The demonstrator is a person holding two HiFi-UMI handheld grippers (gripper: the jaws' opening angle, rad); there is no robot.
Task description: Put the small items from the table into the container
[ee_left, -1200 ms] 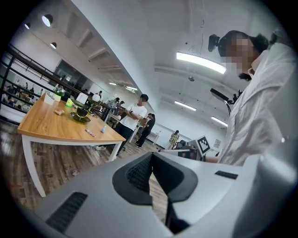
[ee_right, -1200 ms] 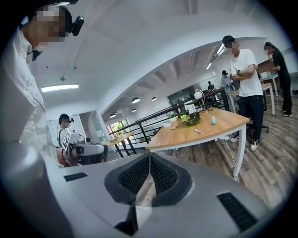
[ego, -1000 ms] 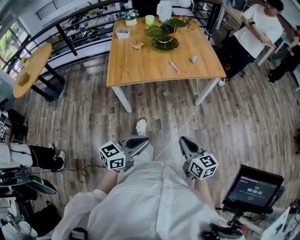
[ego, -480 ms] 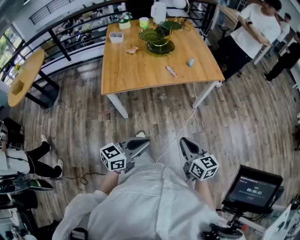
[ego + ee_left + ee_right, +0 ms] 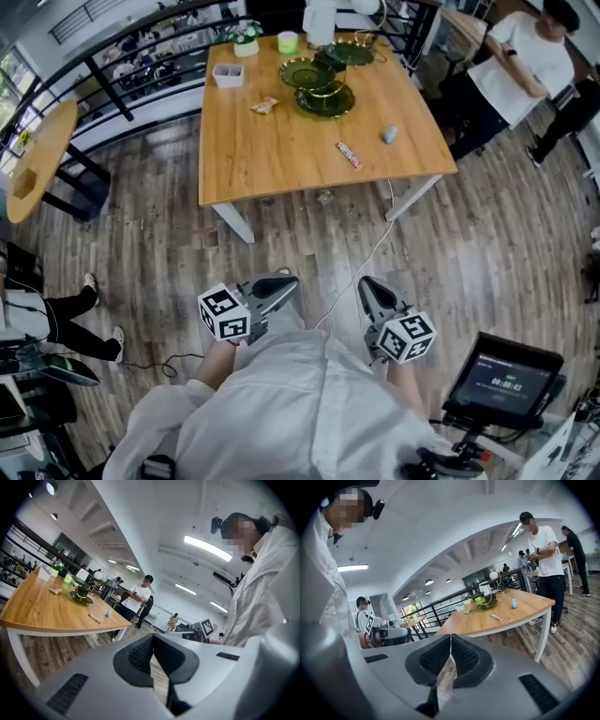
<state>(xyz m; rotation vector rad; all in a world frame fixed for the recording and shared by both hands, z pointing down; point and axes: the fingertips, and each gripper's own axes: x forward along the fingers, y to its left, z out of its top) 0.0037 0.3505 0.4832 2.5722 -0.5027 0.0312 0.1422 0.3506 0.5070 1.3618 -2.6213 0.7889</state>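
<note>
Head view: I see the wooden table (image 5: 281,141) well ahead of me across the plank floor. The left gripper (image 5: 290,279) and right gripper (image 5: 366,281) are low before me, each with jaws pressed together on nothing. On the table are green dishes (image 5: 325,97), a white container (image 5: 228,75) at the far left corner, then a wrapped bar (image 5: 349,155), a crumpled wrapper (image 5: 265,105) and a pale-blue item (image 5: 390,135), all outside the container.

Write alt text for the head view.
Seen from above, a person holds the left gripper and right gripper, both shut, over a wood floor, short of a table bearing green plates, a white container and small items.
</note>
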